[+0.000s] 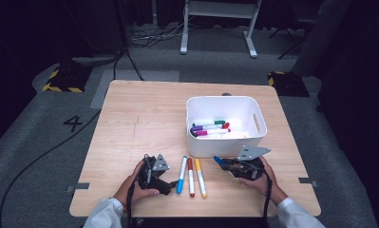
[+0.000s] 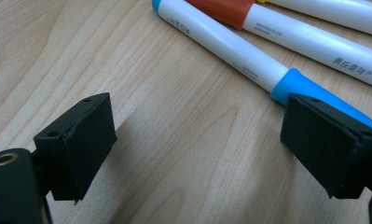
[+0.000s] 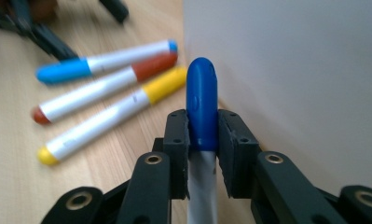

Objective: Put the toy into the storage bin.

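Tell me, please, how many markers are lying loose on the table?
3: the light-blue marker, red marker and yellow marker lie side by side before the bin. A fourth, the dark-blue marker, is in the right gripper.

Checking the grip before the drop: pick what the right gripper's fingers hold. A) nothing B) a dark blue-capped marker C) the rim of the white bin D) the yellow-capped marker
B: in the right gripper view the right gripper has its fingers clamped on the dark blue-capped marker, beside the white bin.
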Demonstrator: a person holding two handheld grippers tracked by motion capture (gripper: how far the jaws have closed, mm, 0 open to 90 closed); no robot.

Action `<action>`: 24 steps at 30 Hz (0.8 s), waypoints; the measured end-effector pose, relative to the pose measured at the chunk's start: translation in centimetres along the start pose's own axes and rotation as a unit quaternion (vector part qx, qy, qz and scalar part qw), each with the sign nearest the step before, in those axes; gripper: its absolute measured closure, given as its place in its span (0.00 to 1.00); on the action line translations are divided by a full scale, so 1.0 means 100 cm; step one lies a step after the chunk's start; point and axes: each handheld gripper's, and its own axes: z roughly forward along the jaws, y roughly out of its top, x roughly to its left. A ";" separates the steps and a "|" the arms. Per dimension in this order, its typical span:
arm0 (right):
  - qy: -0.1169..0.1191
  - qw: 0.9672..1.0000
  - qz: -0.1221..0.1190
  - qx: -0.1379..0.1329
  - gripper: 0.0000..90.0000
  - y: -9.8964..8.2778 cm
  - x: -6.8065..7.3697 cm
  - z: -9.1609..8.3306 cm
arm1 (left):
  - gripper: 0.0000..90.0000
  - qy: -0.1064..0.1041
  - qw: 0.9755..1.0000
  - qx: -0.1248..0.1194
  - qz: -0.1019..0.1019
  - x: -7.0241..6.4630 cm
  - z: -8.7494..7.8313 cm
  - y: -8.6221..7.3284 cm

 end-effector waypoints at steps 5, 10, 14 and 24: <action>-0.020 0.998 0.002 -0.068 0.83 0.015 -0.005 -0.044 | 0.11 0.000 1.000 0.000 0.000 0.000 0.000 0.000; -0.040 0.993 -0.014 -0.111 0.83 0.036 -0.006 -0.085 | 0.11 0.000 1.000 0.000 0.000 0.000 0.000 0.000; -0.057 0.991 -0.030 -0.114 0.83 0.053 -0.014 -0.107 | 0.11 0.000 1.000 0.000 0.000 0.000 0.000 0.000; -0.069 0.990 -0.041 -0.114 0.83 0.101 -0.046 -0.125 | 0.11 0.000 1.000 0.000 0.000 0.000 0.000 0.000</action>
